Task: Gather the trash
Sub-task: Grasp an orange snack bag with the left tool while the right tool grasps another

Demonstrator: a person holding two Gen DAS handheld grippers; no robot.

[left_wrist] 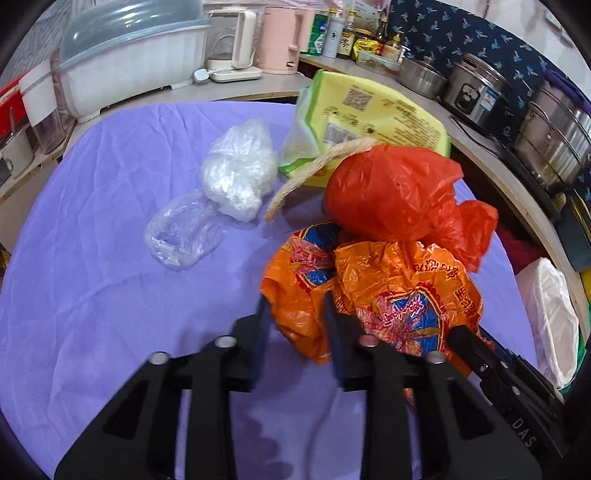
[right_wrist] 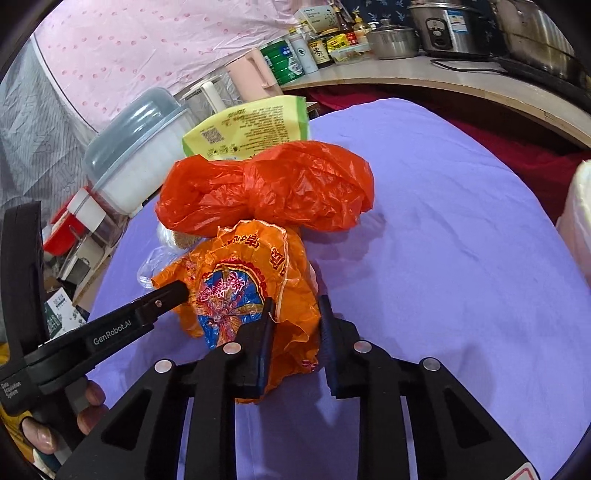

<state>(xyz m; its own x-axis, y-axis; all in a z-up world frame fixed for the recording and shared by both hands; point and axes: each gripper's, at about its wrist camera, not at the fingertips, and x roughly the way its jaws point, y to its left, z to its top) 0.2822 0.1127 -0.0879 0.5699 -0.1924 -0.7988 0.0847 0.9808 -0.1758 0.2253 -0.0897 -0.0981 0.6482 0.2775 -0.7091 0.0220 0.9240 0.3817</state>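
Observation:
An orange printed plastic bag (left_wrist: 373,291) lies crumpled on the purple cloth (left_wrist: 110,295). My left gripper (left_wrist: 295,310) has its jaws around the bag's left part, partly closed on it. My right gripper (right_wrist: 295,314) has its jaws around the same orange bag (right_wrist: 251,280) from the other side. A knotted red plastic bag (left_wrist: 399,192) rests just behind it, also in the right wrist view (right_wrist: 273,184). A clear plastic bag (left_wrist: 184,232), a white crumpled bag (left_wrist: 240,173), a rope piece (left_wrist: 317,166) and a yellow-green package (left_wrist: 369,118) lie beyond.
A white-lined bin (left_wrist: 550,317) stands at the table's right edge. A counter behind holds a covered dish rack (left_wrist: 129,62), kettles (left_wrist: 280,37), bottles (left_wrist: 343,33) and steel pots (left_wrist: 480,92). The other gripper's finger (right_wrist: 110,325) reaches in from the left.

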